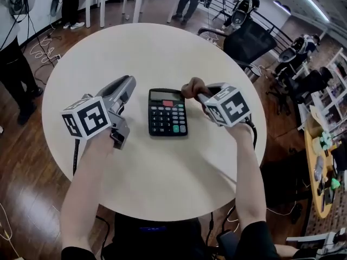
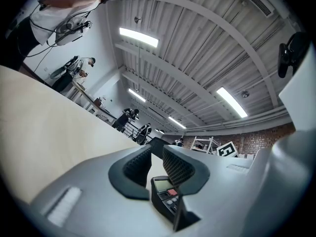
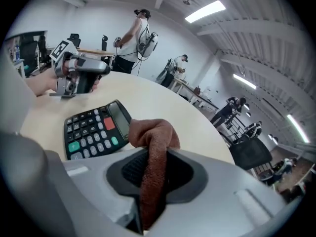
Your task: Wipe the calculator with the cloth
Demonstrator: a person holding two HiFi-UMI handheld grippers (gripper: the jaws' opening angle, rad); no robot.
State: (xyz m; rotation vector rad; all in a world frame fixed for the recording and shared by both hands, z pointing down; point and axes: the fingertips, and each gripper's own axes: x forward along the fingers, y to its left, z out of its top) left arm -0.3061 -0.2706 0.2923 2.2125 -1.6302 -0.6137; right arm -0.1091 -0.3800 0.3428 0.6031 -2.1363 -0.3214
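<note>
Your right gripper (image 3: 157, 168) is clamped on the brown cloth (image 3: 154, 132); the wad bunches out past the jaws, right at the calculator's (image 1: 167, 112) top right corner, by the display; whether it touches, I can't tell. The calculator lies flat, keys up, mid round white table (image 1: 162, 172); your left gripper (image 2: 157, 154) sits just beside its left edge, jaws slightly apart, nothing between them. This looks like the start of the wipe; next, press the cloth down and sweep across display and keys; the case may slide, so brace it.
</note>
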